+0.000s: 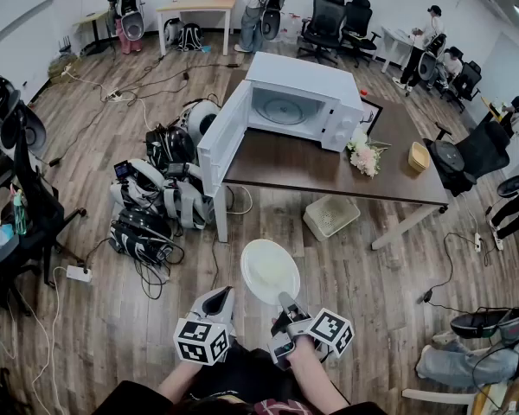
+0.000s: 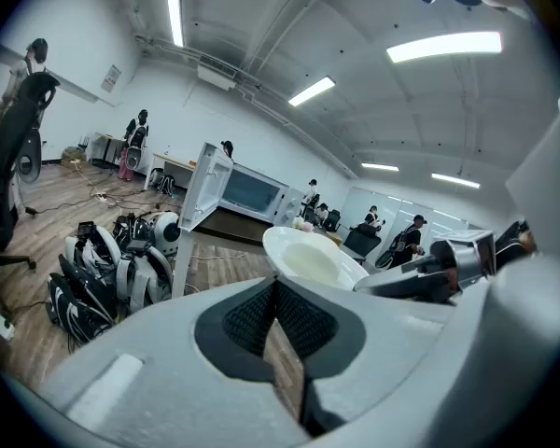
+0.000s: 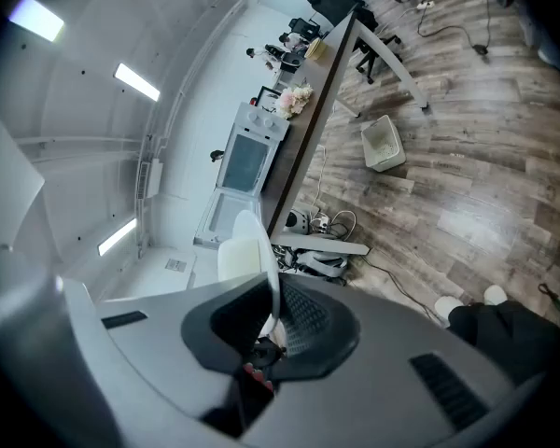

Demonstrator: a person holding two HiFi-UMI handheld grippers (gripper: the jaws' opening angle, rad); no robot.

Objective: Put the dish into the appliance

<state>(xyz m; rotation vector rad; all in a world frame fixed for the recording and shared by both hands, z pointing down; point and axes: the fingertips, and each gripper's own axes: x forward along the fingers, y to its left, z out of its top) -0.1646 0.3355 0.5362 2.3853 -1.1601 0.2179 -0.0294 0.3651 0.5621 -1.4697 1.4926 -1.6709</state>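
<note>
Gripping single dish point(image 1: 270, 271) in right claw point(image 1: 286, 303), pads pinching near rim. Showing plain white, round, shallow, glossy (so no long axis to log). Hanging over wooden floor point(image 1: 372, 275), well short of counter point(image 1: 329, 169), hollow face up, reaching away from claw toward single appliance point(image 1: 304, 102) sitting with door point(image 1: 221, 141) swung open. Riding just beside: left claw point(image 1: 218, 301), closed, holding nothing.
</note>
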